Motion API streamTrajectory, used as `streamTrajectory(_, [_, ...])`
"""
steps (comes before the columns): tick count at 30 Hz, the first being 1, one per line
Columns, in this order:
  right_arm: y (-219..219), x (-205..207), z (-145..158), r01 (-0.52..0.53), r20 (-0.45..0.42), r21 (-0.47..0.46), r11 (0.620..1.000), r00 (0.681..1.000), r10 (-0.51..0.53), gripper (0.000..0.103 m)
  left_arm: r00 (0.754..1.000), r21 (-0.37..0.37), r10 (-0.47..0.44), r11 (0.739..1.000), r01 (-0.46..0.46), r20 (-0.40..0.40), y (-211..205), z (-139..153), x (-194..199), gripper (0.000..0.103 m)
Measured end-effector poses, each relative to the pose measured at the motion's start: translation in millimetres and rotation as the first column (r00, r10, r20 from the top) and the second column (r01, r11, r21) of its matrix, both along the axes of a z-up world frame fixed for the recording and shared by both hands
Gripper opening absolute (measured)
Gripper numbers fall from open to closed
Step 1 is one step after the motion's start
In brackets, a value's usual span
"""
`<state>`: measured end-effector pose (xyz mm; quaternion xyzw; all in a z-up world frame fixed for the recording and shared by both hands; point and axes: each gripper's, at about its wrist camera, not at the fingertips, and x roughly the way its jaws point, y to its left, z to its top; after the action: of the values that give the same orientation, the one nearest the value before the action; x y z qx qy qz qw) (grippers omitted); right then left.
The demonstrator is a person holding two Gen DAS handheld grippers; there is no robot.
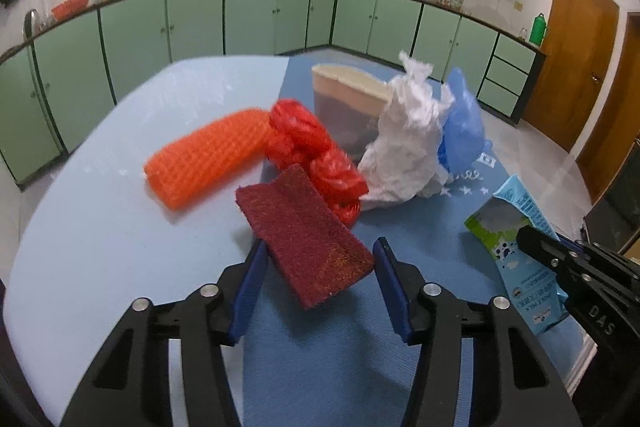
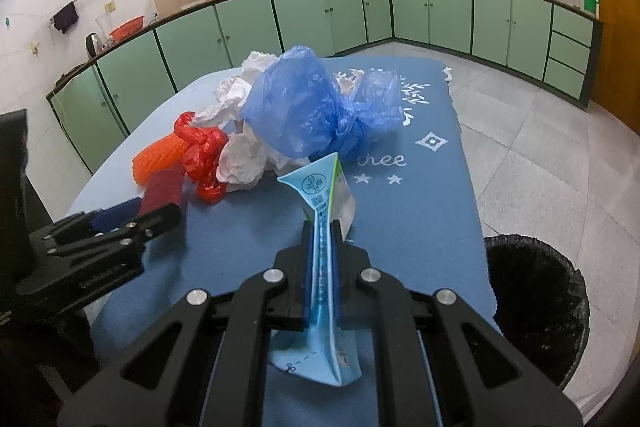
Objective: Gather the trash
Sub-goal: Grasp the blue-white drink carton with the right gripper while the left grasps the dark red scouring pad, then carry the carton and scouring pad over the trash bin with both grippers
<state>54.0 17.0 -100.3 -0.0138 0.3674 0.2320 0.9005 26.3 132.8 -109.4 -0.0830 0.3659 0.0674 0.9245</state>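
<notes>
My left gripper (image 1: 320,259) is open with a dark red scouring pad (image 1: 306,239) between its blue pads; the left pad touches it, the right one stands apart. Behind it lie an orange foam net (image 1: 204,159), a red plastic bag (image 1: 312,151), crumpled white paper (image 1: 404,143), a blue plastic bag (image 1: 464,131) and a brown-and-cream carton (image 1: 348,99). My right gripper (image 2: 322,239) is shut on a flattened light-blue milk carton (image 2: 320,199), also seen in the left wrist view (image 1: 516,227), held above the blue mat (image 2: 416,219).
A black-lined trash bin (image 2: 536,303) stands on the floor to the right of the table. The pale blue tabletop (image 1: 100,227) stretches left of the mat. Green cabinets (image 1: 192,23) line the far walls. The blue bag (image 2: 304,107) heap is ahead of the right gripper.
</notes>
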Motion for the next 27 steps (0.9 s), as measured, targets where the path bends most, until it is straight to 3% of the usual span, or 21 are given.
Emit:
streamTrajectory(12, [-6.2, -10.9, 19.0, -0.002, 0.043, 0.016, 1.0, 0.999, 0.001, 0.007, 0.996, 0.024, -0.022, 1.0, 0.02, 0.089, -9.9, 36.0, -16.0, 0.053])
streamTrajectory(27, [-43.2, -17.7, 48.1, 0.074, 0.11, 0.055, 0.996, 0.991, -0.079, 0.007, 0.974, 0.045, -0.149, 0.989, 0.144, 0.173, -48.0, 68.2, -7.9, 0.053])
